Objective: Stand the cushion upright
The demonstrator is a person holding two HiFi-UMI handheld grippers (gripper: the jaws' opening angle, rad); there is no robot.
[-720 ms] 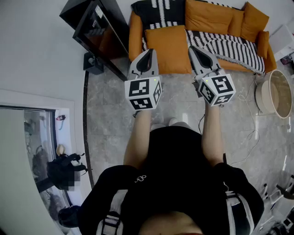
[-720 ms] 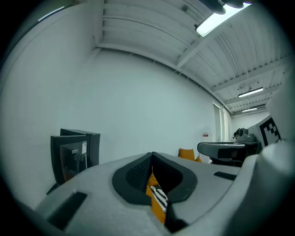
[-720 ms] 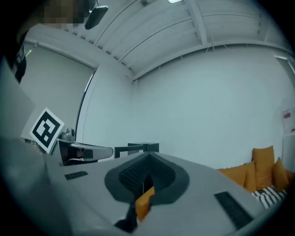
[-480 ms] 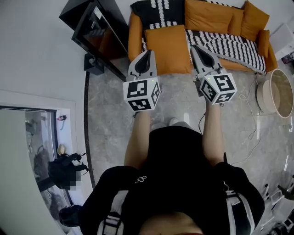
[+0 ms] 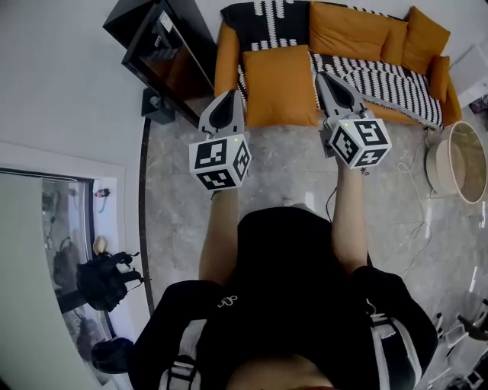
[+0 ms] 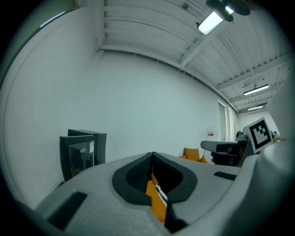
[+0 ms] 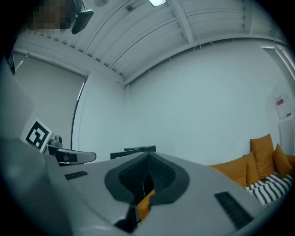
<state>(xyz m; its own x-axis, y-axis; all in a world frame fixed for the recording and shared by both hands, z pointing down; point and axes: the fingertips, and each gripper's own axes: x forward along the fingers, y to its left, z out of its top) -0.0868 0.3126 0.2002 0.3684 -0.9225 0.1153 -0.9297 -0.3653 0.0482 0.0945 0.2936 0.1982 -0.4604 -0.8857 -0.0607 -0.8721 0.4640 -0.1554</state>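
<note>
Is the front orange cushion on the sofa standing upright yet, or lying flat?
Lying flat: the orange cushion rests broad face up on the sofa seat, not propped against the backrest.

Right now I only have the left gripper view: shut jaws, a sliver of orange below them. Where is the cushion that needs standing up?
Observer: In the head view the square orange fabric cushion lies flat on the seat of the orange sofa. From above it sits between the left gripper and the right gripper.
Operator: Right jaws?
Observer: Shut in the right gripper view, with nothing between them.
Operator: Anything crowding it?
Observer: A black-and-white patterned cushion leans on the backrest just behind it, and a striped throw covers the seat to its right.
</note>
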